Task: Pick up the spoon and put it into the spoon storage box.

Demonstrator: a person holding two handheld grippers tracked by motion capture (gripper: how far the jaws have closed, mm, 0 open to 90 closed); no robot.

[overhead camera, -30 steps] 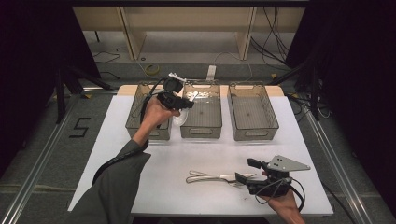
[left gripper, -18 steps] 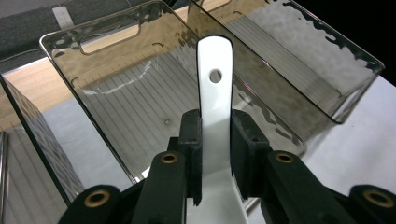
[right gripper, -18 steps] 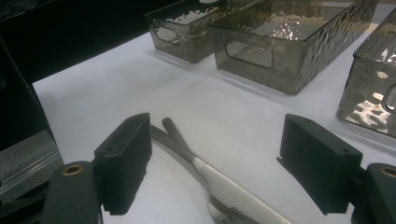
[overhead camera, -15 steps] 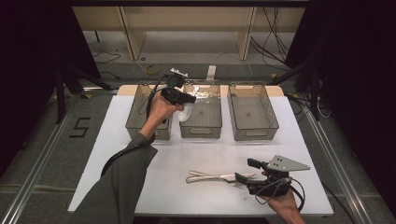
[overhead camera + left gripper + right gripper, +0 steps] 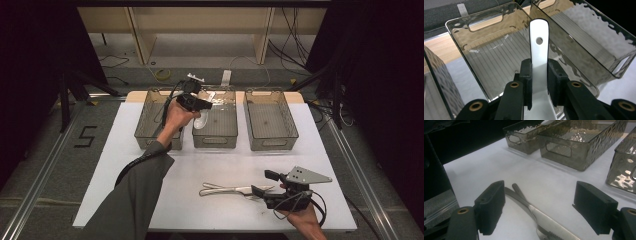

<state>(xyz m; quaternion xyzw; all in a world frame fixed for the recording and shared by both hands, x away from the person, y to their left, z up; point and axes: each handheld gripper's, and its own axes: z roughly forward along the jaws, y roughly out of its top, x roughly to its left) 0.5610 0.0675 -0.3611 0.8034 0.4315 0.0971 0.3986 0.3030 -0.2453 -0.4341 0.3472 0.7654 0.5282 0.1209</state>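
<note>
Flat white spoon [image 5: 539, 53] (holed handle) over ribbed, smoky plastic bin [image 5: 499, 53]

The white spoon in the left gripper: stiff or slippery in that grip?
The white spoon probably is stiff: its handle stands straight beyond the left gripper. Likely light, thin plastic. Its smooth, glossy face could slip, as the pads pinch only the narrow handle.

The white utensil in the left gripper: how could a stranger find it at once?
Find the three smoky clear bins at the white table's far edge. Above the middle bin, the left gripper clamps a white utensil. Its flat handle has one round hole; the cutlery near the person is metal.
</note>
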